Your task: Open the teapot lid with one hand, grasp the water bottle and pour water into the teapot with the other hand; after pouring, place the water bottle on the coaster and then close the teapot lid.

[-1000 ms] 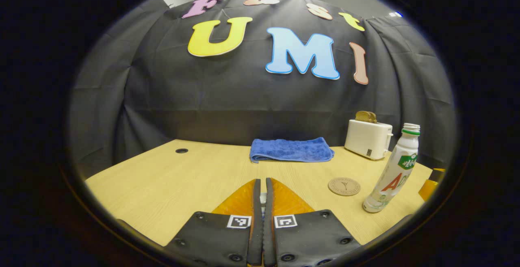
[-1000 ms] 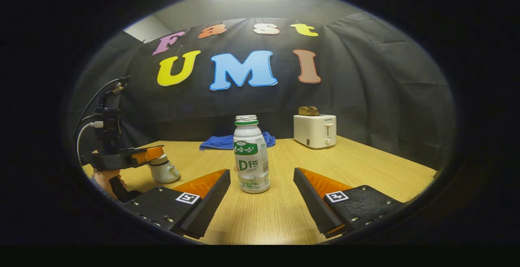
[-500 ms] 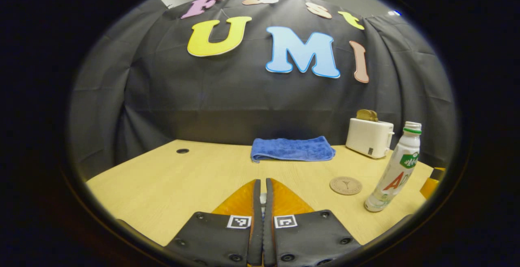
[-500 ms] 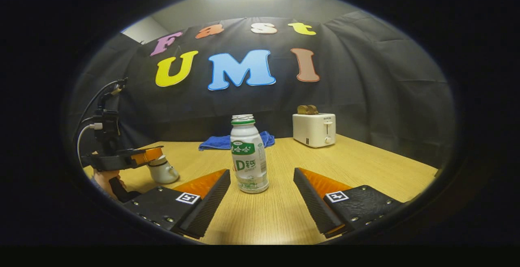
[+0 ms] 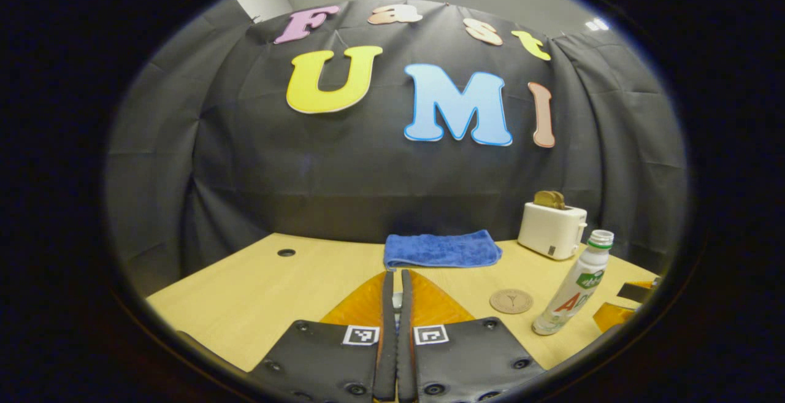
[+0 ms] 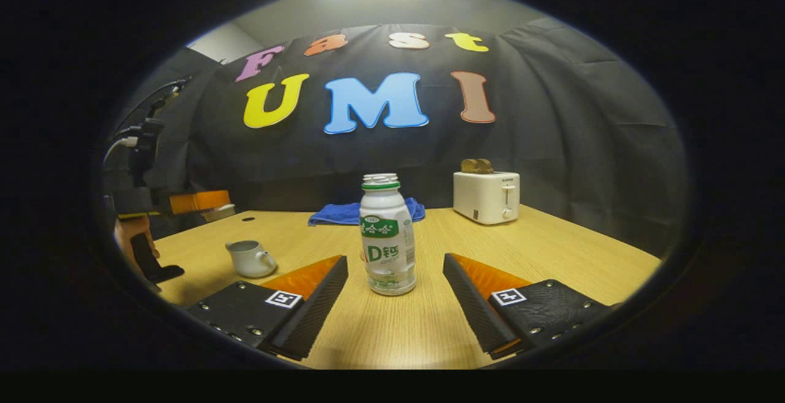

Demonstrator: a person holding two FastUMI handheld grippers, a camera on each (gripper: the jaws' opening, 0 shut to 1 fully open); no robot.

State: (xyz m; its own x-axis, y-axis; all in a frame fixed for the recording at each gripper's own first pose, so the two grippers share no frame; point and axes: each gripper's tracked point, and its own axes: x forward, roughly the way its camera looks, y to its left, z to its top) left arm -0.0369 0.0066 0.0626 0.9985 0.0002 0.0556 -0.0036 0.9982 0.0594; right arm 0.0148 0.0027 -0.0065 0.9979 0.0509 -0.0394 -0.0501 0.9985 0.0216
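My right gripper (image 6: 395,295) gapes wide w/ the bottle (image 6: 386,234) upright on the table (image 6: 552,256) between its fingers, untouched. Left of the bottle, the teapot (image 6: 250,258) sits lidless; above it my left gripper (image 6: 199,202) pinches the lid (image 6: 219,209). Coaster (image 5: 511,301) lies just beside the bottle.

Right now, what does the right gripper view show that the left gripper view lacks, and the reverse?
Right gripper view adds: the open teapot, and the left gripper seen from outside, shut on the teapot lid above the table, with the hand holding it.
Left gripper view adds: the coaster beside the bottle, and a cable hole.
Shared: the water bottle, upright and untouched between the open right gripper fingers; the blue towel; the toaster.
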